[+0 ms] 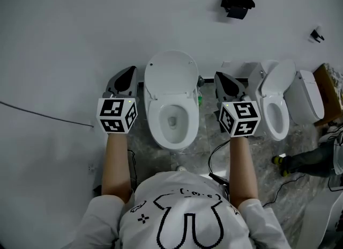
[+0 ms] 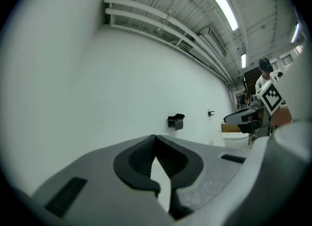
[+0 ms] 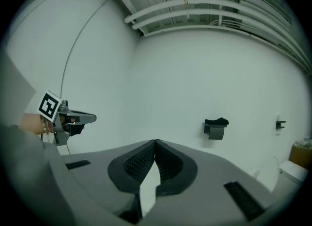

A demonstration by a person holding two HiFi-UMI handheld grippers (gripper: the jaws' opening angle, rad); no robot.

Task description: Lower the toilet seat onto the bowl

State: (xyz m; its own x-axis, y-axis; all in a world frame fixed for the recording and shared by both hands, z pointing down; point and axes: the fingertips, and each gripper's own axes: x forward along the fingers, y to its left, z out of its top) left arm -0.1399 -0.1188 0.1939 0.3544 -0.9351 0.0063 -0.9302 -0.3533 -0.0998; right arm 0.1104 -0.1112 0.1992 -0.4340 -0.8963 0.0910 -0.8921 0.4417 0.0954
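You reach straight out, left tongs (image 1: 127,73) and right tongs (image 1: 221,77) both clenched empty. The toilet (image 1: 171,130) stands between them, with the wall (image 1: 80,28) ahead.

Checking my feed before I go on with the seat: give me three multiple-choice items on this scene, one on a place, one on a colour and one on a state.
1. In the head view, where is the near toilet?
A. between the two grippers
B. left of both grippers
C. right of both grippers

2. What colour is the wall holder?
A. white
B. black
C. red

3. How do the grippers' jaws stand?
A. both open
B. left open, right shut
C. both shut, empty

Answers:
1 A: it lies between the left gripper and the right gripper.
2 B: it shows black in all three views.
3 C: each gripper view shows its jaws closed tip to tip with nothing between them.
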